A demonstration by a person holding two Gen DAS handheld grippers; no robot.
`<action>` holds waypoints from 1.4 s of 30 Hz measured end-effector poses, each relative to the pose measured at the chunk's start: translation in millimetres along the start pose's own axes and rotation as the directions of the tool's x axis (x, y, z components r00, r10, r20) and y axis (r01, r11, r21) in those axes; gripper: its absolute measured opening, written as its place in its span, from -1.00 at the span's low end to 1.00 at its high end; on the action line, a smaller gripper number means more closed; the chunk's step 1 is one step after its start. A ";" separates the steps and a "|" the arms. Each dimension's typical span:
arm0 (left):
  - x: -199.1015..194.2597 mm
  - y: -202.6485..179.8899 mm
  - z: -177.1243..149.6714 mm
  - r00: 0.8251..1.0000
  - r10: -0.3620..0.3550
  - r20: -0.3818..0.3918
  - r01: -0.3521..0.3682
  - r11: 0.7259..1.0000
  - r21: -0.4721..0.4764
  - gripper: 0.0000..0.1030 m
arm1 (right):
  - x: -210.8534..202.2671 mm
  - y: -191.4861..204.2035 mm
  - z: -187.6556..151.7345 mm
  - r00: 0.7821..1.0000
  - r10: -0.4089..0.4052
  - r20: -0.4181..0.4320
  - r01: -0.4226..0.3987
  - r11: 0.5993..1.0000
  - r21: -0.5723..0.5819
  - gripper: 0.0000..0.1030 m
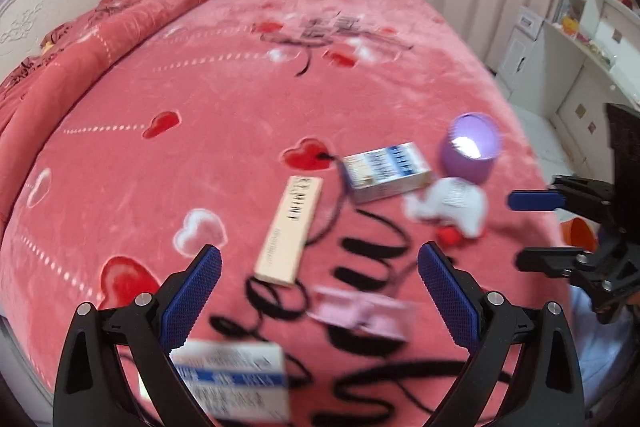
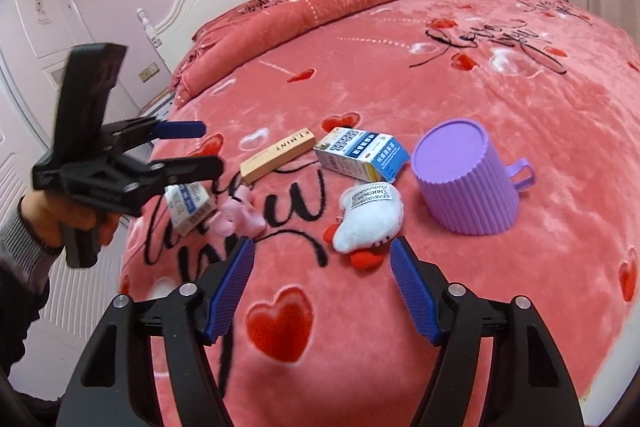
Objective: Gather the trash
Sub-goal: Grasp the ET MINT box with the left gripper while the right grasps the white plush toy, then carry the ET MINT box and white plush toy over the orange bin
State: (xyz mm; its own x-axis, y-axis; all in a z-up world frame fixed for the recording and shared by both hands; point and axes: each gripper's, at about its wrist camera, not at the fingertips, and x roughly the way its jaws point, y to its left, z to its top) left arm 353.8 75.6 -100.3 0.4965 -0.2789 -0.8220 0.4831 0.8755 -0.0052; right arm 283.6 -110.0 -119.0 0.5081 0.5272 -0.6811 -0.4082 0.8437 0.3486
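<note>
Pink heart-print blanket fills your left wrist view, curtains behind. Your left gripper is spread wide, grasping nothing. Between its fingers at 6 o'clock lies a blurred pink wrapper; a blue-and-white box sits at 7 o'clock by the left finger. Toward 12 lies a tan carton, then a second blue-and-white medicine box. At 2 o'clock stands a purple cup, a white plush toy just beside it.

Over to your right wrist view: your right gripper is also released, hovering above the bed. The plush toy lies at 12 o'clock, near its fingertips. At 1 o'clock the purple cup stands upside down. Your left gripper hangs at 10 o'clock, above the pink wrapper.
</note>
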 end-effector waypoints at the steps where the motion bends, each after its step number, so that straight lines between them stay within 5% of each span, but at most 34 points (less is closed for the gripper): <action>1: 6.8 3.5 0.8 1.000 -0.007 -0.013 0.007 1.000 0.005 0.89 | 5.2 -1.9 0.8 1.000 -0.006 -0.004 0.006 1.000 0.001 0.34; 5: 29.7 12.8 1.8 0.998 -0.039 -0.039 0.040 0.998 0.037 0.88 | 20.6 -10.6 3.9 1.000 -0.028 -0.011 0.028 1.000 0.006 0.32; 10: 53.8 23.5 -0.3 0.995 -0.067 -0.079 0.069 0.997 0.021 0.57 | 37.9 -15.4 10.2 0.999 -0.044 -0.014 0.044 0.999 -0.005 0.28; 14: 64.3 25.0 -2.6 0.993 -0.068 -0.097 0.072 0.997 0.029 0.19 | 52.0 -16.9 13.5 0.997 -0.066 -0.028 0.065 0.998 -0.026 0.00; 19: 69.3 27.7 -5.2 0.993 -0.064 -0.100 0.067 0.998 0.020 -0.05 | 63.1 -19.3 10.0 0.994 -0.096 -0.051 0.094 0.994 -0.052 -0.12; 23: 67.0 26.9 -3.3 0.993 -0.057 -0.103 0.060 0.998 0.026 -0.42 | 63.6 -19.7 8.5 0.994 -0.105 -0.040 0.102 0.992 -0.075 -0.26; 34: 21.2 15.7 8.8 0.998 -0.037 -0.054 0.038 0.999 0.018 -0.44 | 19.3 0.0 9.1 0.999 -0.029 0.027 0.031 0.996 -0.080 -0.30; 42: -48.4 -35.9 3.2 1.000 -0.028 0.004 0.028 0.997 0.070 -0.43 | -44.7 22.8 -1.4 0.997 0.010 0.075 -0.002 0.995 -0.100 -0.30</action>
State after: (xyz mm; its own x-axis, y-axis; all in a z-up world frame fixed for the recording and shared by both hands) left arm 314.7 56.5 -58.5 0.4856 -0.3048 -0.8193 0.5459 0.8378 0.0119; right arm 250.5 -114.4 -81.5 0.5594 0.5415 -0.6276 -0.4831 0.8282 0.2840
